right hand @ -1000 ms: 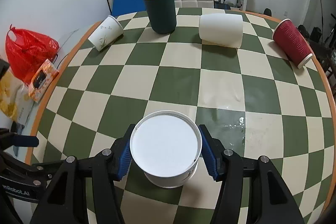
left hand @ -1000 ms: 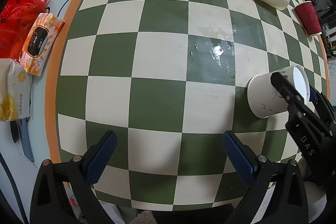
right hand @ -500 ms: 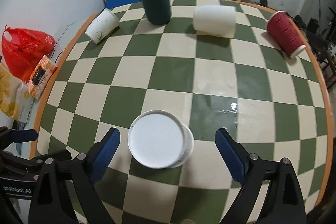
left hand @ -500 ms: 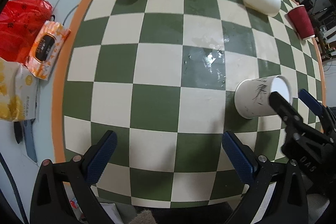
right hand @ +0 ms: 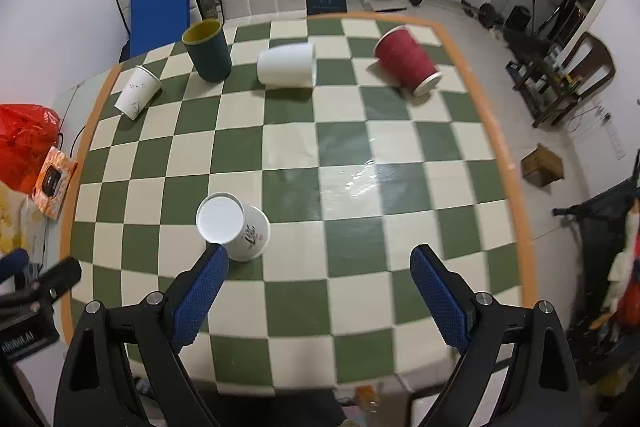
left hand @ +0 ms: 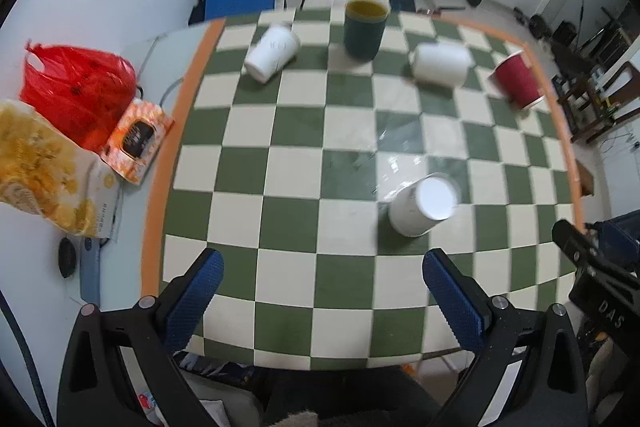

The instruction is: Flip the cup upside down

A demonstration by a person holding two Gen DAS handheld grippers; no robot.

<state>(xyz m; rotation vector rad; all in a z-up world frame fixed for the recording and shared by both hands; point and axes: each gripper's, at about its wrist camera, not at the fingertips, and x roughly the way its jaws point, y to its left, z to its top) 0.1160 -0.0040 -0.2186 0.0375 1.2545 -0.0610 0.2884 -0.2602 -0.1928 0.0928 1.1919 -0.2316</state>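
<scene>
A white paper cup [left hand: 422, 205] stands upside down on the green and cream checkered table [left hand: 280, 227], its flat base up. It also shows in the right wrist view [right hand: 234, 227], just beyond the left fingertip. My right gripper [right hand: 320, 263] is open and empty, above the table's near part. My left gripper [left hand: 322, 273] is open and empty, near the table's front edge. The right gripper shows at the right edge of the left wrist view [left hand: 592, 251].
At the far side lie a white patterned cup [right hand: 138, 91], a plain white cup [right hand: 286, 63] and a red ribbed cup [right hand: 406, 61]; a dark green cup [right hand: 208, 49] stands upright. A wet patch [right hand: 360, 179] shines mid-table. A red bag [left hand: 76, 87] and snack packs [left hand: 136, 141] lie left.
My right gripper opened, let go of the white cup and pulled back and up. The cup stays upside down on the table. My left gripper also drew back and up.
</scene>
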